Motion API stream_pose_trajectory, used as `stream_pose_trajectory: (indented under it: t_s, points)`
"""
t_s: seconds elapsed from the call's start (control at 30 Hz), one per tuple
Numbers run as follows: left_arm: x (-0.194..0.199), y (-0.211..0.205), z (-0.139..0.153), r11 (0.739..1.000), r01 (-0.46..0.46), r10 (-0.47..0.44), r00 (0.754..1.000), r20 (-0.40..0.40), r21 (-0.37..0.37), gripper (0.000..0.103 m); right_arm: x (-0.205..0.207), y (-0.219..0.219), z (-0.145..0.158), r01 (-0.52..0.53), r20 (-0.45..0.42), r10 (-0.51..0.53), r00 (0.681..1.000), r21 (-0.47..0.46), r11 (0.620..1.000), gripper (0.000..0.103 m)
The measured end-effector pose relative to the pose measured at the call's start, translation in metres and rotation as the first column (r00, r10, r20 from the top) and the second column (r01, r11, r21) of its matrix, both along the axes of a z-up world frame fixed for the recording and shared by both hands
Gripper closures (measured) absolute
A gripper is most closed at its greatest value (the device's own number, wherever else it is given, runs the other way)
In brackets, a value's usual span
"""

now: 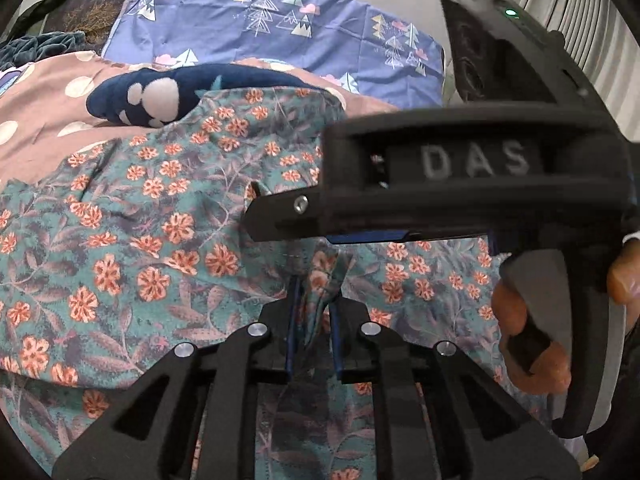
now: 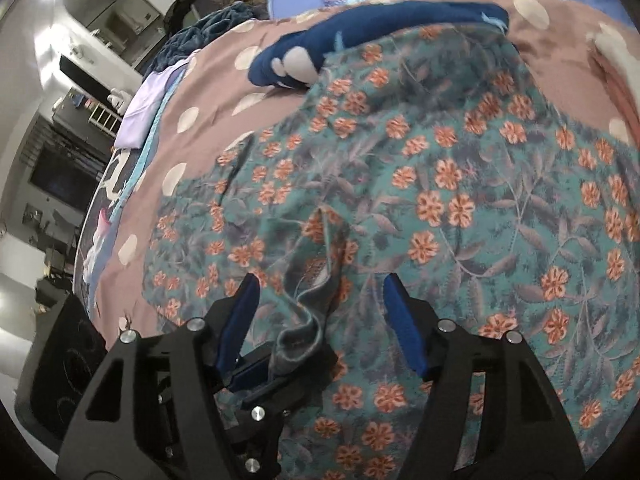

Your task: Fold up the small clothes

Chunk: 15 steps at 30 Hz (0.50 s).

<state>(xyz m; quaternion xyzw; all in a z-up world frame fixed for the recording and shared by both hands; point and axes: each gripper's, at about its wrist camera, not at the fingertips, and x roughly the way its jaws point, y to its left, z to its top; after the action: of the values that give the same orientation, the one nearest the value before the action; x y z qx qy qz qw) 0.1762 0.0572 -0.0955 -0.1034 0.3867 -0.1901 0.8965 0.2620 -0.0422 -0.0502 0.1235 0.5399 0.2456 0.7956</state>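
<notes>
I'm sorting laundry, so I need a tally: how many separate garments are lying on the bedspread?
2. The floral garment lies spread across the polka-dot bedspread, and the navy paw-print item sits at its far edge, partly tucked beneath. More could be hidden underneath.

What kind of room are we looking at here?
Most likely a bedroom: clothes lie on a bed with a polka-dot cover, a tree-print pillow sits behind it, and pleated curtains hang nearby.
</notes>
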Motion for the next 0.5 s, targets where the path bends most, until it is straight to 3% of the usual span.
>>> stream_pose_trajectory:
  t_s: [0.1, 0.2, 0.23, 0.3, 0.37, 0.5]
  points:
    - [0.001, 0.000, -0.001, 1.000, 0.000, 0.000, 1.000, -0.006, -0.004, 0.091, 0.009, 0.001, -0.007, -0.009, -0.032, 0.010, 0.999, 0.017, 1.000, 0.038]
    - [0.001, -0.001, -0.001, 1.000, -0.001, 0.001, 1.000, -0.006, -0.004, 0.091, 0.016, 0.013, -0.010, -0.008, -0.014, 0.007, 1.000, -0.035, 0.999, 0.051]
    - [0.001, 0.000, -0.001, 1.000, -0.001, 0.001, 1.000, -0.005, -0.004, 0.091, 0.018, 0.018, -0.009, -0.012, -0.001, 0.012, 1.000, -0.053, 0.999, 0.071]
    - [0.002, -0.001, 0.001, 1.000, -0.004, 0.004, 1.000, -0.003, -0.010, 0.091, 0.024, 0.024, -0.007, -0.021, 0.006, 0.021, 1.000, -0.078, 0.997, 0.097]
    - [0.002, -0.003, 0.010, 1.000, -0.013, 0.013, 1.000, 0.015, -0.023, 0.091, 0.024, 0.015, 0.002, 0.013, 0.023, -0.012, 1.000, -0.027, 1.000, 0.097]
    - [0.006, -0.017, 0.044, 0.997, 0.021, -0.015, 0.995, 0.097, -0.070, 0.091, 0.016, -0.023, 0.051, 0.045, 0.155, -0.057, 0.986, 0.076, 0.996, 0.097]
